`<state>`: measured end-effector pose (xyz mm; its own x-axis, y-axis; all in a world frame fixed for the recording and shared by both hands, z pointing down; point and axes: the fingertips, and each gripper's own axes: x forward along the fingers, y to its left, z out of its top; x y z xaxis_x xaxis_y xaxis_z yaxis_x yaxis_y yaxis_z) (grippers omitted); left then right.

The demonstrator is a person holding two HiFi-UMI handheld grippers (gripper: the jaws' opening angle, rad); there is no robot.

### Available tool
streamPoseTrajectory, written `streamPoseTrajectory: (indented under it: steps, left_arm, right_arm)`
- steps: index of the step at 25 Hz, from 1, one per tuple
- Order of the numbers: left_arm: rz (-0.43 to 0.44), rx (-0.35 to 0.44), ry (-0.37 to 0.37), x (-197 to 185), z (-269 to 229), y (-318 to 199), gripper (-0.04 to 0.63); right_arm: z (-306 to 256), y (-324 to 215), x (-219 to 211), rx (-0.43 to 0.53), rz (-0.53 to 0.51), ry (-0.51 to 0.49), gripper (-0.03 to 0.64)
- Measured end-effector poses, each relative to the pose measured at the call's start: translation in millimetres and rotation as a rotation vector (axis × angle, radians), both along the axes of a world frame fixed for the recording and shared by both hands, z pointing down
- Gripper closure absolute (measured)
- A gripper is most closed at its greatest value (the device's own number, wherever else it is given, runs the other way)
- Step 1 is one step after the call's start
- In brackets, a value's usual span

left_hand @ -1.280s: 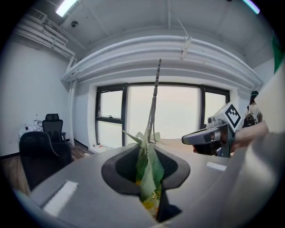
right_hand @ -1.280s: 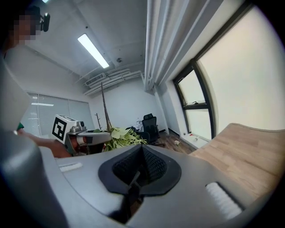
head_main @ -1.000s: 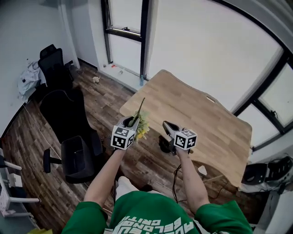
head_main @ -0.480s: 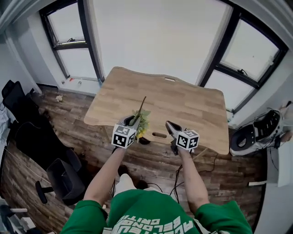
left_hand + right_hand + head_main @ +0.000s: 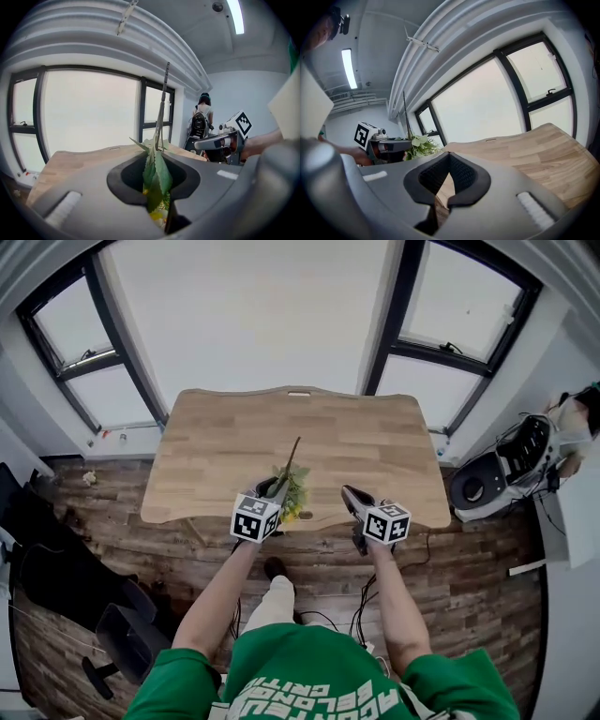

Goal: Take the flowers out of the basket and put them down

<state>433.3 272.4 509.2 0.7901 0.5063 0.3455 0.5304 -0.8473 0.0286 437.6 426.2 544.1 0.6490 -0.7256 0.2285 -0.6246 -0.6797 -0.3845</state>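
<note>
Your left gripper has its jaws closed down on the flowers: in the left gripper view the green leaves and the thin stem sit pinched in the narrow slot between the pads. The stem rises above the jaws at a slight tilt, and yellow blooms show just below them. You hold the bunch in the air over the near edge of the wooden table, not touching the top. Your right gripper hangs beside it, level with the left and a little apart. Its jaws are drawn together to a thin slit with nothing in them; only the table's wood shows through the gap.
</note>
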Motion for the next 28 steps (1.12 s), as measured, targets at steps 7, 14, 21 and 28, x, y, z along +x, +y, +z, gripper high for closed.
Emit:
streamPoseTrajectory:
  steps: [7,14,21,28]
  left_arm:
    - [0.093,-0.018,-0.022,41.8,3.9,34.1,0.518]
    - [0.155,-0.033,-0.062,88.5,21.3,54.4,0.518]
    - [0.185,-0.042,-0.12,143.2,48.5,56.3,0.518]
    - [0.205,-0.037,-0.169,198.2,73.8,52.9,0.518]
  right_arm:
    - [0.7,32.0,27.5,-0.012,0.089,-0.016,0.611]
    - [12.9,49.0,65.9,-0.023,0.146,-0.044,0.611]
    - [28.3,50.8,113.3,-0.04,0.181,-0.079,0.611]
    - [38.8,47.4,170.2,-0.055,0.199,-0.104,0.611]
